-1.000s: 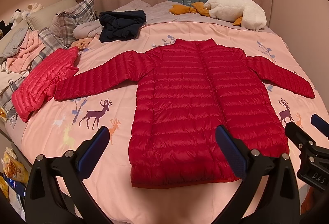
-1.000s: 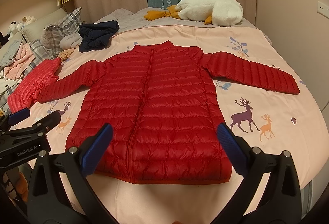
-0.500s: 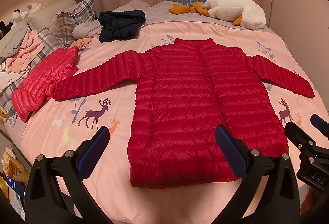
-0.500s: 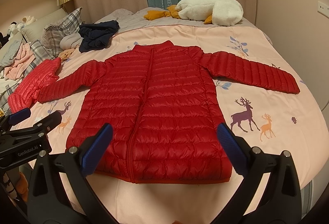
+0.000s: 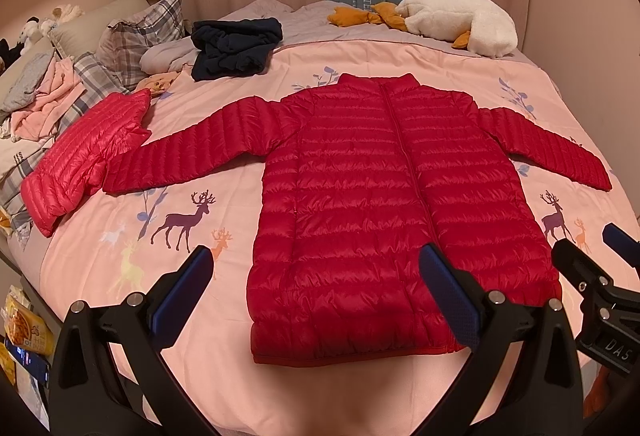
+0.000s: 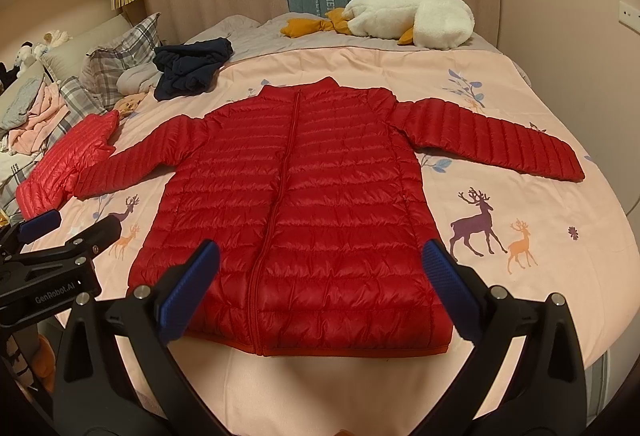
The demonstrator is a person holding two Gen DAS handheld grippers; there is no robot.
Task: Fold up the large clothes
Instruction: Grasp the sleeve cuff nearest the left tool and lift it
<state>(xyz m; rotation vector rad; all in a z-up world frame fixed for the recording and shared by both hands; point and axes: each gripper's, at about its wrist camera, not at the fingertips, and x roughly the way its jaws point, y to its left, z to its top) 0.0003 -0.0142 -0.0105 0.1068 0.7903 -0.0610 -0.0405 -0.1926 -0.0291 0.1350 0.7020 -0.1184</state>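
A: Where's the red jacket (image 5: pixel 384 204)?
B: Flat on the pink bedspread (image 5: pixel 160 244), zipped, both sleeves out sideways, hem nearest us — a pink jacket (image 5: pixel 84 156) lies just off its left cuff

A: And the grippers?
B: Left gripper (image 5: pixel 316 288) and right gripper (image 6: pixel 320 272) both hover above the hem, fingers spread wide, gripping nothing

A: So folding hasn't begun?
B: I'd say not — next, likely pinch a sleeve and bring it across the chest
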